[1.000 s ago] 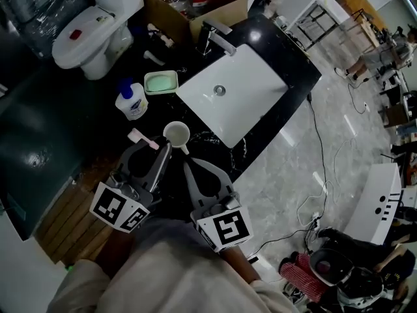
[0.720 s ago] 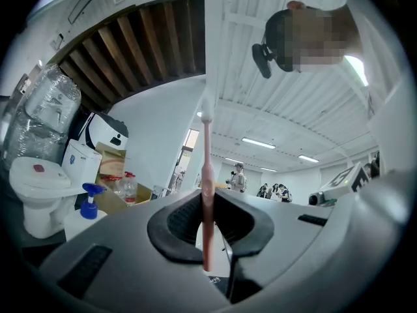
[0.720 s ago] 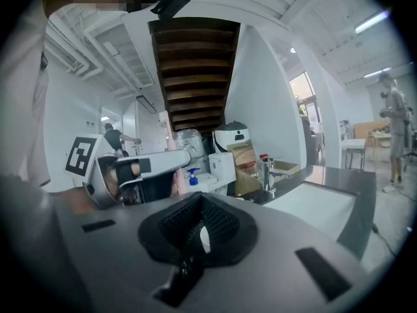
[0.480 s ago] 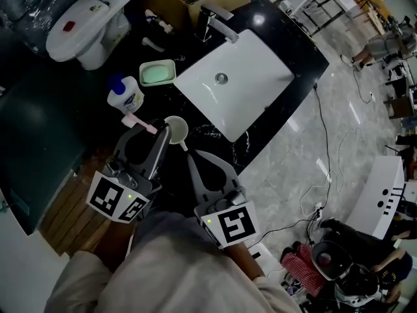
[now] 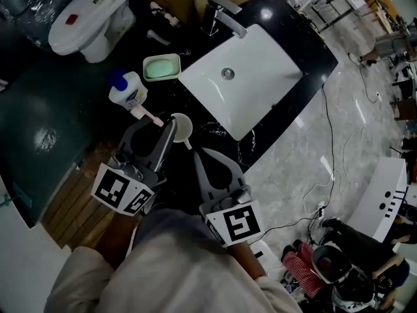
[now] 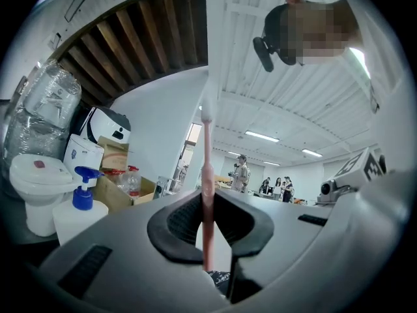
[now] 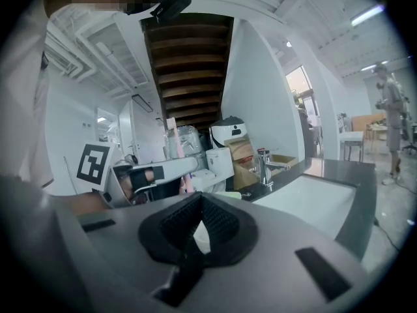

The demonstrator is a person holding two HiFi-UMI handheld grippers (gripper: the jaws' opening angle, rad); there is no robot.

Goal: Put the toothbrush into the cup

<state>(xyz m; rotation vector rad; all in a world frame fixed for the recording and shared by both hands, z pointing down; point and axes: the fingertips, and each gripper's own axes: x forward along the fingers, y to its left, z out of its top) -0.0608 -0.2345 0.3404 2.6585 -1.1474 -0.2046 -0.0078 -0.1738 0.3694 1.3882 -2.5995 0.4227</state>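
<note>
- the left gripper (image 5: 166,126) is clenched on the pink toothbrush (image 5: 147,115). in the left gripper view the handle stands upright between the two pads, with the brush head on top.
- in the head view the toothbrush sticks out from the jaws toward the white pump bottle (image 5: 128,93). it is not in the cup (image 5: 182,128), only just beside its rim.
- the white cup stands on the black counter (image 5: 277,18), near the corner of the white sink (image 5: 260,90).
- the right gripper (image 5: 197,154) is closed with nothing in it; its jaw tips meet. it points at the cup, just beside the handle, and i cannot tell if it touches.
</note>
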